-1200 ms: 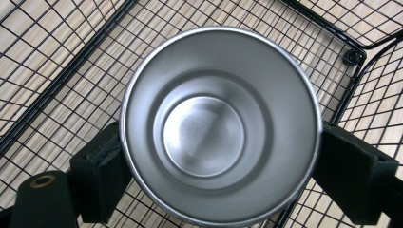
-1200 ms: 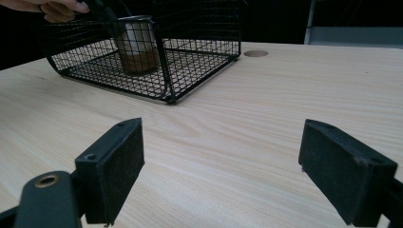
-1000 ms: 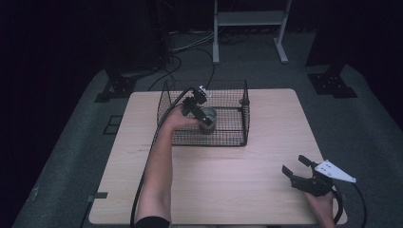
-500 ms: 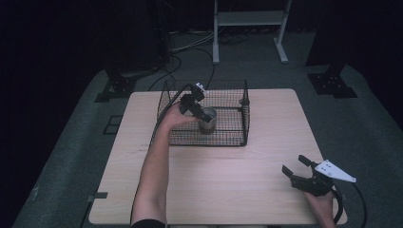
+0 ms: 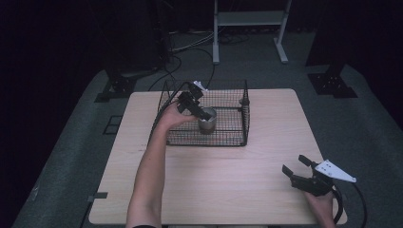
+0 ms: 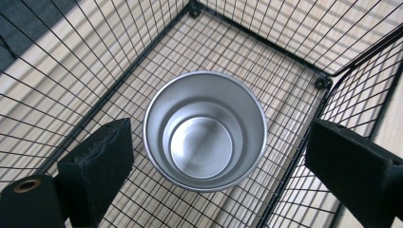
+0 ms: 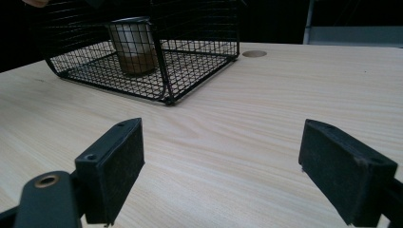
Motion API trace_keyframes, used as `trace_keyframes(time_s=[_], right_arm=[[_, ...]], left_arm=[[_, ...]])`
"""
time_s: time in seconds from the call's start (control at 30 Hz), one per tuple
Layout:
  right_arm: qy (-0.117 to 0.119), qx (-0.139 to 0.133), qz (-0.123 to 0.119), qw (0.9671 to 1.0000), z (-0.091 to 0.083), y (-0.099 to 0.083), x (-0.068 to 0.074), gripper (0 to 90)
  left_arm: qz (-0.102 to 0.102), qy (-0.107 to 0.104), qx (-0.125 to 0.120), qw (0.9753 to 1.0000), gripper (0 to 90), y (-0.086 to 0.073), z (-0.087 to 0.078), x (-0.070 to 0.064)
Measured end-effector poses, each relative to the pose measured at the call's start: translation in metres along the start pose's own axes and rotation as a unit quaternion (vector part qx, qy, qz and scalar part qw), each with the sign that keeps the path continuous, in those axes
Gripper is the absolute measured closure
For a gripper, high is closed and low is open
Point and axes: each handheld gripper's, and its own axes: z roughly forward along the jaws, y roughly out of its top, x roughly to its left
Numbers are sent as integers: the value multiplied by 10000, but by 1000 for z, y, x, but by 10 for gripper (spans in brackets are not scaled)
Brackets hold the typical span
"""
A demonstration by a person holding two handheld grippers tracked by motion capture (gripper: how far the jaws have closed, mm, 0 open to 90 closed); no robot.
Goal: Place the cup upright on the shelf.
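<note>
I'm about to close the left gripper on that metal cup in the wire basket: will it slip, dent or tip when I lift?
The metal cup looks rigid, thin-walled and empty, so probably light. Its smooth, tapered sides may slide in the left gripper, whose jaws stand open either side of it. It stands upright on the wire basket floor, so a one-sided nudge might tip it.

Dark lab: black drapes (image 5: 57,42), floor cables (image 5: 190,45)

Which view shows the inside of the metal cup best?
The left gripper view: it looks straight down into the metal cup, bare to its bottom. The high view shows it small in the wire basket; the right gripper view shows its side through mesh.
</note>
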Motion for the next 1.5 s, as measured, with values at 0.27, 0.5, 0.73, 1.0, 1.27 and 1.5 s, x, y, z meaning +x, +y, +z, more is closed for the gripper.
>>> trace_keyframes(time_s=[0.27, 0.5, 0.73, 1.0, 1.27, 1.5], right_arm=[[-22, 3, -23, 10000, 0, 0, 0, 145], [-43, 16, -40, 10000, 0, 0, 1, 143], [-59, 35, -42, 10000, 1, 0, 1, 143], [-68, 39, -24, 10000, 1, 0, 1, 143], [-72, 43, -44, 10000, 1, 0, 1, 143], [-75, 42, -46, 10000, 1, 0, 1, 143]], left_arm=[[154, -15, -210, 9997, 83, 3, -14, -13], [219, -33, -354, 9991, 83, -1, -23, -22], [197, -25, -535, 9984, 83, -10, -35, -25], [172, -24, -678, 9975, 83, -21, -44, -27], [246, 21, -737, 9970, 83, -26, -51, -34], [301, 32, -816, 9962, 83, -31, -56, -41]])
